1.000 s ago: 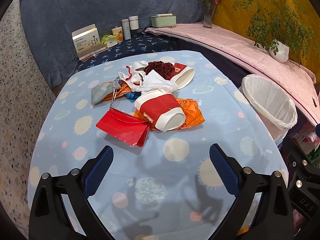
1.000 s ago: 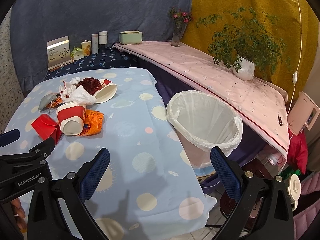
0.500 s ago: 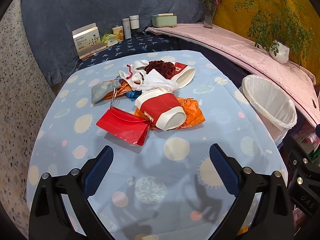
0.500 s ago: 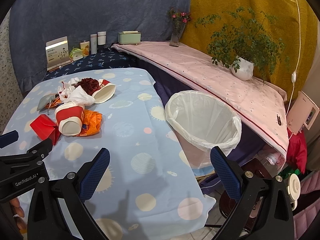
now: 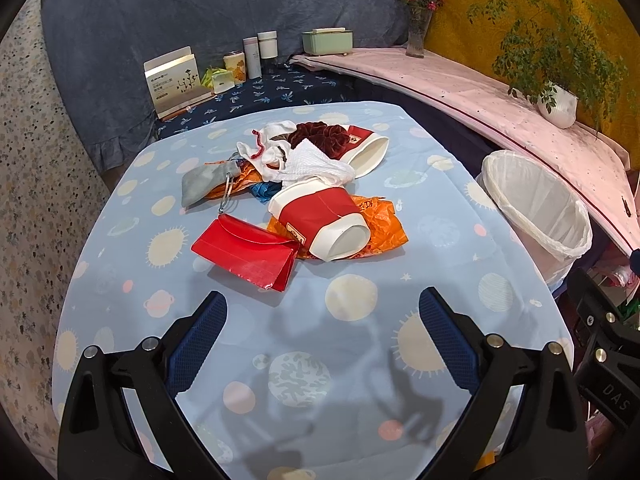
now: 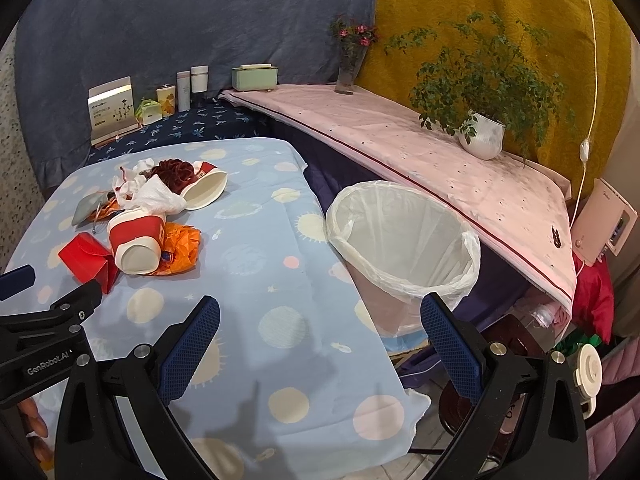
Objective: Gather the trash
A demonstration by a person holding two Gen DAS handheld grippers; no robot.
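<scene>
Left gripper over the near part of the table, jaws wide apart, nothing between them. Blue pads face each other across bare cloth; shadows of the fingers fall on the cloth below.

Right gripper at the table's right edge, jaws also wide apart and empty. The left finger sits over the cloth, the right one over the gap beside the bin.

Trash lies in one heap toward the middle and far side of the table:
- red box, flat, nearest the left gripper but well apart from it
- red-and-white cup on its side, mouth toward the camera, touching the red box's right end
- orange wrapper crumpled under and beside that cup
- white tissue draped behind the cup
- second cup on its side at the far right of the heap, with a dark red clump against it
- grey pouch at the left edge (a metal ring hangs from it)

Bin stands off the table's right side, lined with a white bag, nothing visible inside. Pink shelf runs behind it, with a potted plant.
</scene>
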